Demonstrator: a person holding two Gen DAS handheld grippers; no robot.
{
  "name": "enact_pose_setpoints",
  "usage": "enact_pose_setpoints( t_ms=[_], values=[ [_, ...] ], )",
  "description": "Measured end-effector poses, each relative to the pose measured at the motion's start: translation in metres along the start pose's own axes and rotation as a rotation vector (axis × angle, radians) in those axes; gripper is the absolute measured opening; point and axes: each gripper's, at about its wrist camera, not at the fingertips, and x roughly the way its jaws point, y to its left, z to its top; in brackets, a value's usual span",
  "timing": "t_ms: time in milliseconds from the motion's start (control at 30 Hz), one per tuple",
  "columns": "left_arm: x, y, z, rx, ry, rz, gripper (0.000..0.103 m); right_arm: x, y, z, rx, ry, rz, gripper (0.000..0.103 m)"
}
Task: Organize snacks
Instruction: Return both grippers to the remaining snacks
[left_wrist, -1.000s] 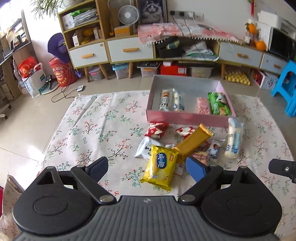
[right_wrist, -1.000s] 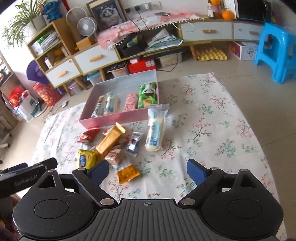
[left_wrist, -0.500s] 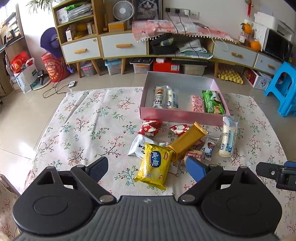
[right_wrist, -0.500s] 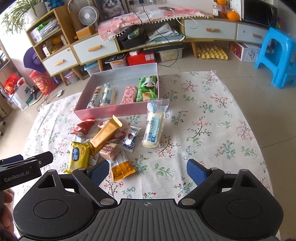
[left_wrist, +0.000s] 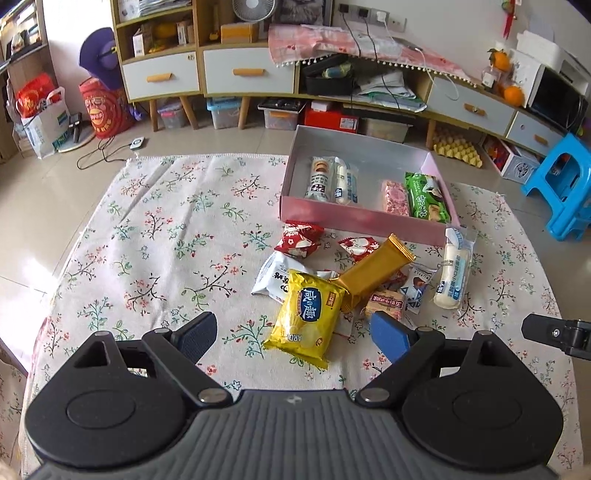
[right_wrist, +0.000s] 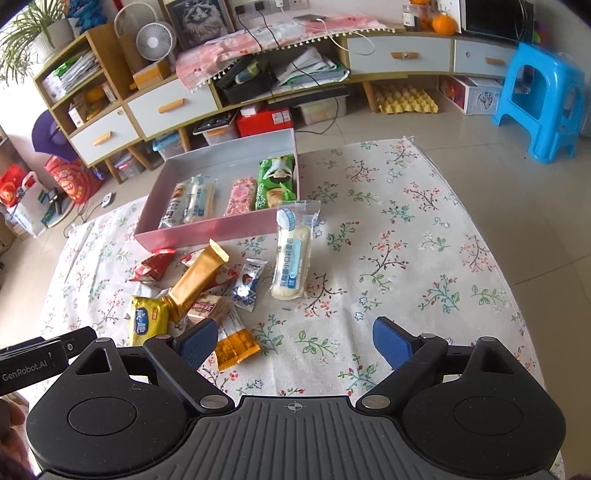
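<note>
A pink box (left_wrist: 354, 218) (right_wrist: 207, 232) holds several snacks, among them a green pack (left_wrist: 424, 197) (right_wrist: 275, 181). In front of it lies a loose pile on the floral cloth: a yellow packet (left_wrist: 308, 314) (right_wrist: 146, 321), a gold bar (left_wrist: 373, 271) (right_wrist: 195, 280), red packets (left_wrist: 297, 240) and a long white bread pack (left_wrist: 454, 273) (right_wrist: 291, 254). My left gripper (left_wrist: 293, 334) is open and empty, above the yellow packet's near end. My right gripper (right_wrist: 293, 338) is open and empty, over the cloth near an orange wafer pack (right_wrist: 236, 345).
The floral cloth (left_wrist: 166, 236) lies on a tiled floor. A long low cabinet (left_wrist: 251, 74) with drawers and boxes runs behind. A blue stool (right_wrist: 539, 99) stands at the far right. Bags (left_wrist: 40, 110) stand at the far left.
Both grippers have risen and tipped, so the snack pile and box sit lower and more central in view. Both stay open and empty. No snack has moved.
</note>
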Motion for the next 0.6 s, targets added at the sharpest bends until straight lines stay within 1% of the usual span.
enact_pose_setpoints(
  t_ms=[500,600],
  values=[
    [0.008,0.000,-0.003,-0.006,0.038,-0.042,0.089,0.004,-0.004,-0.001,0.004,0.008,-0.009,0.093],
    [0.013,0.001,-0.004,-0.007,0.050,-0.037,0.089,0.008,-0.007,0.000,0.009,0.016,-0.020,0.093]
  ],
)
